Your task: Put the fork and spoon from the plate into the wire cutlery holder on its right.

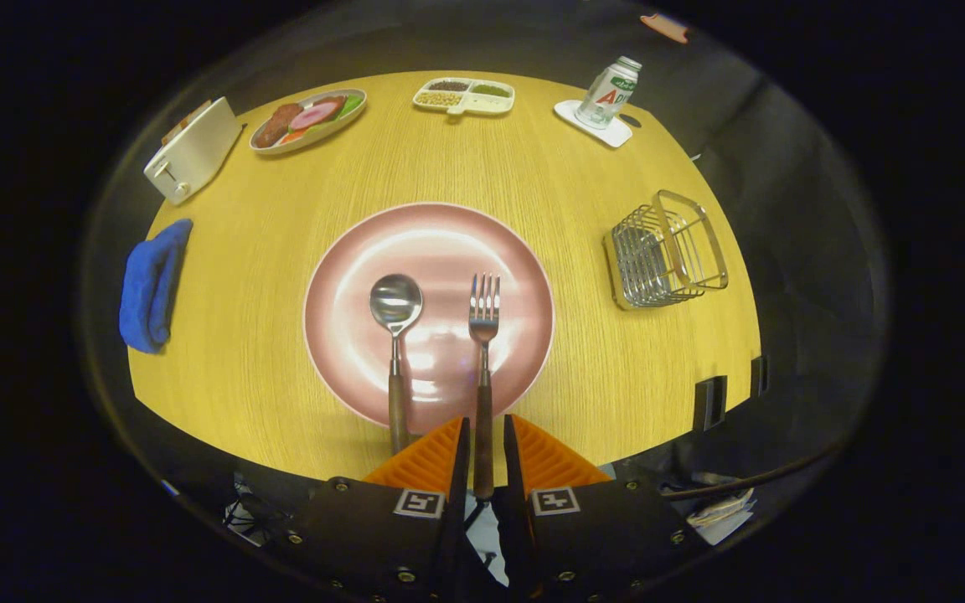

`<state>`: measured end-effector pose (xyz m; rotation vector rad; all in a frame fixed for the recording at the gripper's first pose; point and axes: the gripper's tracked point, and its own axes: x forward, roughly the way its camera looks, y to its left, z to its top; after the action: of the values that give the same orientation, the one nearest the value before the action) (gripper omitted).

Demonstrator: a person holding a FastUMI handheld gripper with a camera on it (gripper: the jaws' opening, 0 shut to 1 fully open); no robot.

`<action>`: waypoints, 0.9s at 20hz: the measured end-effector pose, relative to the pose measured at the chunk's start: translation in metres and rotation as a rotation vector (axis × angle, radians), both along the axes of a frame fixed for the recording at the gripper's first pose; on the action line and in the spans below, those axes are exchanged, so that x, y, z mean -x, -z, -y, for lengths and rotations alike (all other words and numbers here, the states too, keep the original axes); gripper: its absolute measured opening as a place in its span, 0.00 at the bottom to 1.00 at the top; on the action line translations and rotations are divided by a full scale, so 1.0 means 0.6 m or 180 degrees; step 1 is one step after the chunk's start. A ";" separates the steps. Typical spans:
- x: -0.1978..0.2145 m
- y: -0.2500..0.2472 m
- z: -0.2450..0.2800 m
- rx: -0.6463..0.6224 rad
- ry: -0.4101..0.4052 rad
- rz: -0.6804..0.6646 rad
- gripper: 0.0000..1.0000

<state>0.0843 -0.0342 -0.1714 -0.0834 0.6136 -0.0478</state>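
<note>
The tongs [483,435] are closed almost fully around the wooden handle of the steel fork [483,352], which lies on the round pink plate [524,276] beside the wooden-handled steel spoon [395,335]. The handle ends reach over the near tabletop [256,335] edge. Bare wood separates the plate from the wire cutlery holder [667,249] near the right edge. The white bottle's [610,92] label is not readable.

Plate [428,251] pink, paler centre sheen – on yellow wood-grain table [265,352]. Spoon [395,303], fork [484,306] silver, brown handles. Holder [665,249] right of plate – silver wire. Cloth [152,285] left of plate blue; toaster [192,151] beyond it cream.
</note>
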 end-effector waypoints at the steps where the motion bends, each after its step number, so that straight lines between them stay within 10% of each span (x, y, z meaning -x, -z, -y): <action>1: 0.000 0.011 -0.001 -0.0008 -0.0018 -0.0082 0.24; 18: -0.028 0.083 0.007 -0.0040 -0.0011 -0.0530 0.24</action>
<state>0.1012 -0.0383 -0.2212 -0.0768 0.7801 -0.0341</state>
